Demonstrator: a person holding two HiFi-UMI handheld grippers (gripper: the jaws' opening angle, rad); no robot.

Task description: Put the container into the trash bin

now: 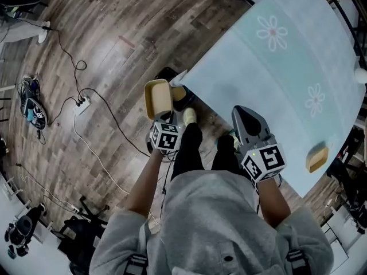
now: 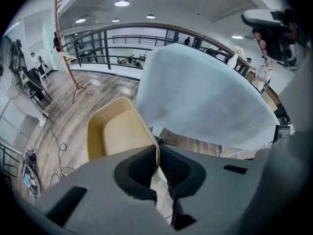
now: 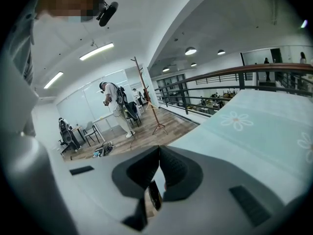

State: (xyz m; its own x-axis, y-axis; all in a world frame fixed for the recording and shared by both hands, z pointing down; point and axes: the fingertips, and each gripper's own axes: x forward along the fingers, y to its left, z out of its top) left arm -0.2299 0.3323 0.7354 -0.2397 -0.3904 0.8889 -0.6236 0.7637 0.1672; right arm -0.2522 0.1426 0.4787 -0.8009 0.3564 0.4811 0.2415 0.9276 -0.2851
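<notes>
A tan, shallow container [image 1: 157,98] hangs over the wooden floor by the table corner, with my left gripper [image 1: 164,117] shut on its near rim. In the left gripper view the container [image 2: 116,131] rises to the left of the jaws, and the left gripper [image 2: 157,152] pinches its thin edge. A dark trash bin [image 1: 167,73] stands on the floor just beyond the container, mostly hidden by it and by the table corner. My right gripper [image 1: 241,112] is over the table's near edge, shut with nothing in it. Its jaws [image 3: 157,150] meet tip to tip.
The table [image 1: 287,79] wears a light blue cloth with flower prints and fills the upper right. A second tan piece [image 1: 317,158] lies near its right edge. Cables and a power strip [image 1: 83,103] run over the floor at the left. The person's shoe [image 1: 189,116] is beside the bin.
</notes>
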